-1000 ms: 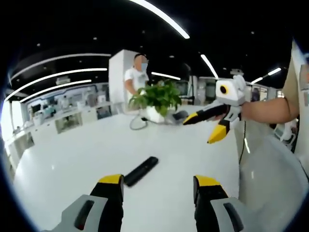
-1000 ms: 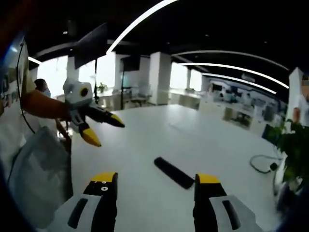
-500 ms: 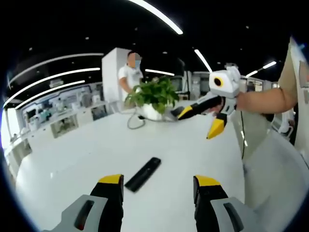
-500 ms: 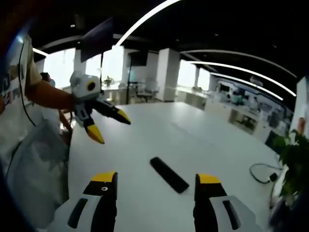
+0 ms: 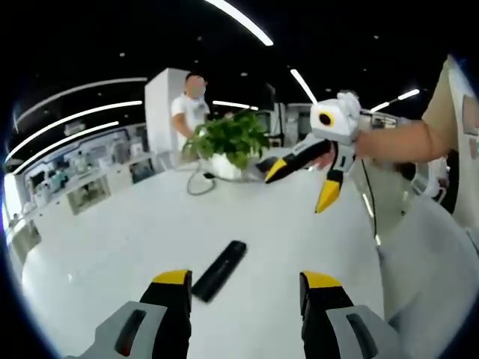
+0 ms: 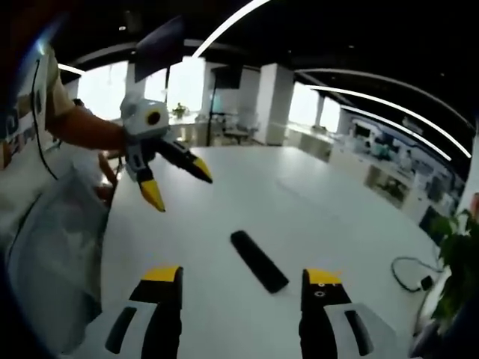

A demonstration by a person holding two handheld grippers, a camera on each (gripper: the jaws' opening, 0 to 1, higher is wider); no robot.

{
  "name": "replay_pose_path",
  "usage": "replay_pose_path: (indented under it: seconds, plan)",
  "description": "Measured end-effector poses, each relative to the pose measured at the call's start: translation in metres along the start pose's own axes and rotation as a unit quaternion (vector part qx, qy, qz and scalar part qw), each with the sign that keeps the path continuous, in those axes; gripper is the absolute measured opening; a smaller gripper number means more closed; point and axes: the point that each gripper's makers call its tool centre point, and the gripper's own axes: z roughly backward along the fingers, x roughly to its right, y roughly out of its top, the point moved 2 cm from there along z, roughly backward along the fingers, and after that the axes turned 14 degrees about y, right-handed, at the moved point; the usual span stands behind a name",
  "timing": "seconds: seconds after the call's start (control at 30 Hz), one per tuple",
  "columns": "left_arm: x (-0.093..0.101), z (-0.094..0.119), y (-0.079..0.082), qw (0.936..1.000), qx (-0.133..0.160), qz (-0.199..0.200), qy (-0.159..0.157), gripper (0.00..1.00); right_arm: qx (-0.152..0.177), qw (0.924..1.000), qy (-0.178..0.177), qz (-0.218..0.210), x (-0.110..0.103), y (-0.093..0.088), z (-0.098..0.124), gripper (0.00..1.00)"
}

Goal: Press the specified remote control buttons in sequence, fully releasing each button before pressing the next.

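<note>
A black remote control (image 5: 218, 269) lies flat on the white table (image 5: 112, 239), just beyond my left gripper (image 5: 245, 288), whose jaws stand open with nothing between them. In the right gripper view the same remote control (image 6: 259, 260) lies ahead of my right gripper (image 6: 244, 286), also open and empty. The right gripper (image 5: 299, 187) hangs in the air at the upper right of the left gripper view, jaws spread. In the right gripper view the left gripper (image 6: 179, 182) hovers at the upper left, jaws spread, above the table.
A potted green plant (image 5: 228, 146) stands at the far side of the table with a cable (image 5: 196, 184) beside it, and a person (image 5: 185, 112) stands behind it. The plant (image 6: 458, 262) and cable (image 6: 410, 274) sit at the right of the right gripper view. A sleeve (image 6: 45, 239) is at the left.
Both views have shifted with the hands. The remote sits a little nearer to both grippers. Each gripper stays open and aloft.
</note>
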Motion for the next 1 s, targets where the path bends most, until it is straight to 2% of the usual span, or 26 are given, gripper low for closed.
replay_pose_path:
  seconds: [0.4,1.0]
  plan:
    - [-0.009,-0.013,-0.004,0.9996,-0.019,-0.014,-0.018,0.59,-0.025,0.9996,0.014,0.006,0.019,-0.008,-0.004,0.61]
    - [-0.024,-0.036,-0.009,0.9984,-0.035,-0.028,-0.033,0.59,-0.057,0.9979,0.03,0.013,0.037,-0.02,-0.012,0.61]
